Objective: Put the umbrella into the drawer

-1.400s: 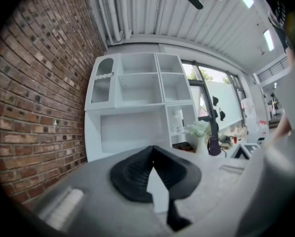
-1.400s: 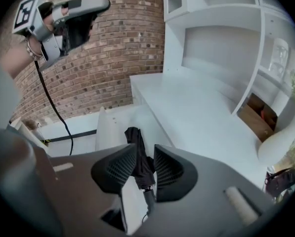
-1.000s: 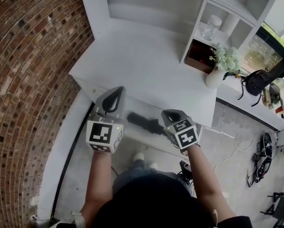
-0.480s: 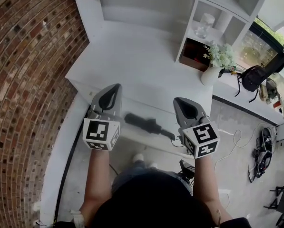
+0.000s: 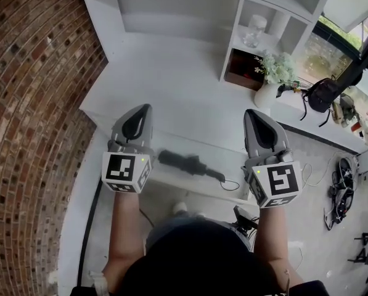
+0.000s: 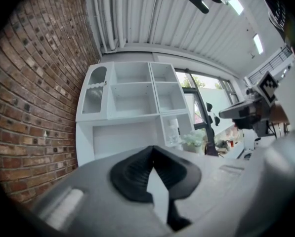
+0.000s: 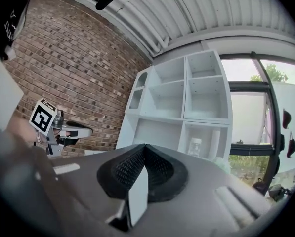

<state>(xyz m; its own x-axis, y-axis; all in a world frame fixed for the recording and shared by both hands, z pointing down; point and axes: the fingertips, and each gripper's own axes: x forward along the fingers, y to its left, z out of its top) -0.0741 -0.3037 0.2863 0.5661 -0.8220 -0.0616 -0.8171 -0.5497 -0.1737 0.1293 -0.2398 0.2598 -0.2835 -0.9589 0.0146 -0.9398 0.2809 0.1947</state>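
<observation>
Head view first: we've got the black umbrella [image 5: 185,163] lying lengthwise in the open drawer [image 5: 176,179] just under the front edge of the desk [image 5: 171,85], its strap loop trailing toward the right. The left gripper [image 5: 141,112] and right gripper [image 5: 258,119] hang over the desk edge on either side of the umbrella, neither touching it.

Over to the left gripper view: jaws clenched, pads meeting at the tip, nothing between them, aimed level at the white shelf unit [image 6: 132,90].

Right gripper view: same story, jaws pressed together and empty, and the shelf unit ahead of us.

So as we read it, the main job looks done: the umbrella is in the drawer and both hands are free. If anything is left, it's pushing the drawer shut.
</observation>
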